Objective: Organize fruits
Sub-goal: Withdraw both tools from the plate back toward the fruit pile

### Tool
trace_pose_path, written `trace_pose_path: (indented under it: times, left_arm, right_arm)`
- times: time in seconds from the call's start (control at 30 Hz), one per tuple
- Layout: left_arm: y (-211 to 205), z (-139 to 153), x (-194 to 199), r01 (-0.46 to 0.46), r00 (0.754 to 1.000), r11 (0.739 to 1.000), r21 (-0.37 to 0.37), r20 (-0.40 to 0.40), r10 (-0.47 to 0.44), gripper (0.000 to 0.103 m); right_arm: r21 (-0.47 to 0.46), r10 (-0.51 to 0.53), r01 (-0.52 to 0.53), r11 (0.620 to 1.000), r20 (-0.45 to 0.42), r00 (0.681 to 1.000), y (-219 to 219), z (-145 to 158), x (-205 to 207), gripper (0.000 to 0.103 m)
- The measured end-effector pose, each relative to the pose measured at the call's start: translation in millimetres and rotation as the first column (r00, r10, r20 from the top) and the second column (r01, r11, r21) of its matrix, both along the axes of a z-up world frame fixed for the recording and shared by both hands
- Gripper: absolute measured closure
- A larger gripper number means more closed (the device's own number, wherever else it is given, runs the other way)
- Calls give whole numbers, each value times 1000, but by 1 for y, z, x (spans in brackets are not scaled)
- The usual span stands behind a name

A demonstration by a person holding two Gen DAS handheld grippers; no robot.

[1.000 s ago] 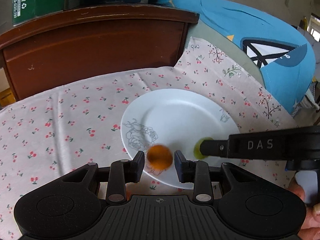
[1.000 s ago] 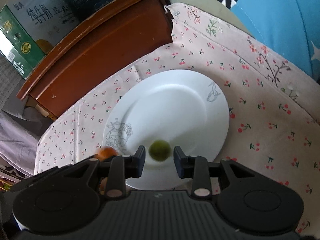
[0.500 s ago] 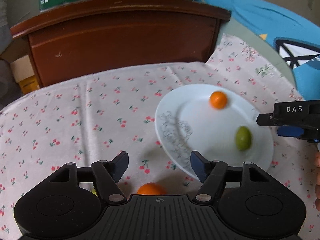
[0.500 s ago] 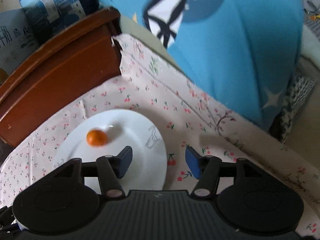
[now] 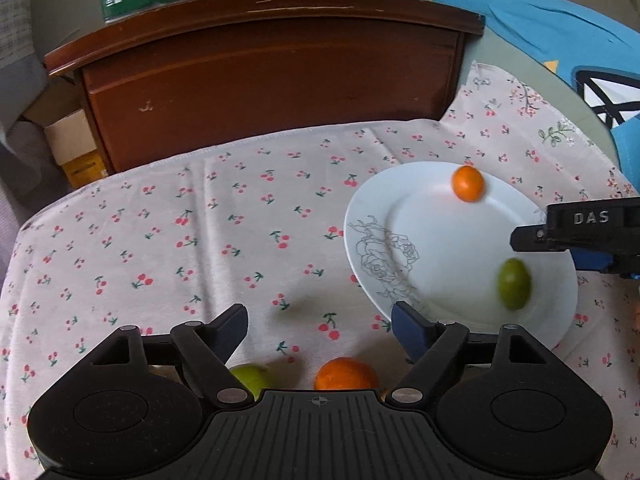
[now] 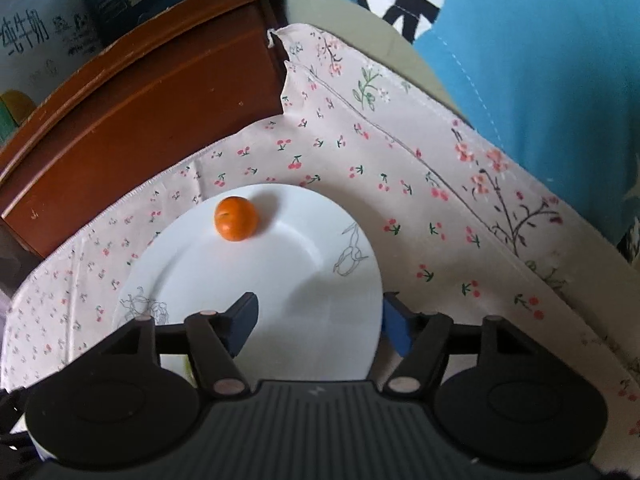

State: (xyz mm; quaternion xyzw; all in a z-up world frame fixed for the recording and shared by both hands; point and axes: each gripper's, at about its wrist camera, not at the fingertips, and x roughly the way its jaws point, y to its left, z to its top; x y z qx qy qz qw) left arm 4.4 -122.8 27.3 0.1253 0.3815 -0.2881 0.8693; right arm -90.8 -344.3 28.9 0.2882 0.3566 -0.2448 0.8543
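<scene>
Left gripper (image 5: 319,326) over the cherry-print cloth (image 5: 192,240), jaws spread wide and just been opening, nothing between the pads. Near its body, partly hidden: green fruit (image 5: 252,378) left, orange (image 5: 346,374) right, both on the cloth. Right of it, white plate (image 5: 440,248) with a small orange (image 5: 467,183) at the far rim and a green fruit (image 5: 514,284) toward the near right. Right gripper (image 6: 319,318) above the plate's near right part, jaws apart and just been opening, holding nothing; its tip at the right edge in the left view. Small orange (image 6: 236,218) on the plate (image 6: 312,248) far from those jaws. Wooden headboard (image 5: 272,72) beyond the cloth; blue fabric (image 6: 540,60) far right.
</scene>
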Motion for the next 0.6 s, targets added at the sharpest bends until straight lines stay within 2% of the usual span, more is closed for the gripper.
trace_pose_path:
  times: [0.3,0.4,0.6]
  left_arm:
    - [9,4,-1,-47,999,998,33,15,46,23]
    - [17,6,-1,-60,998,997,37,-1,60,23]
    - [32,27,-13,-40,999,998,46,10,40,19]
  right_arm:
    - [21,44,-44,999,9,999,5,-1,2,35]
    - [25,60,-60,998,10,998,10,-2,4,35]
    - [57,70,-70,996,10,998,13,-3,3,35]
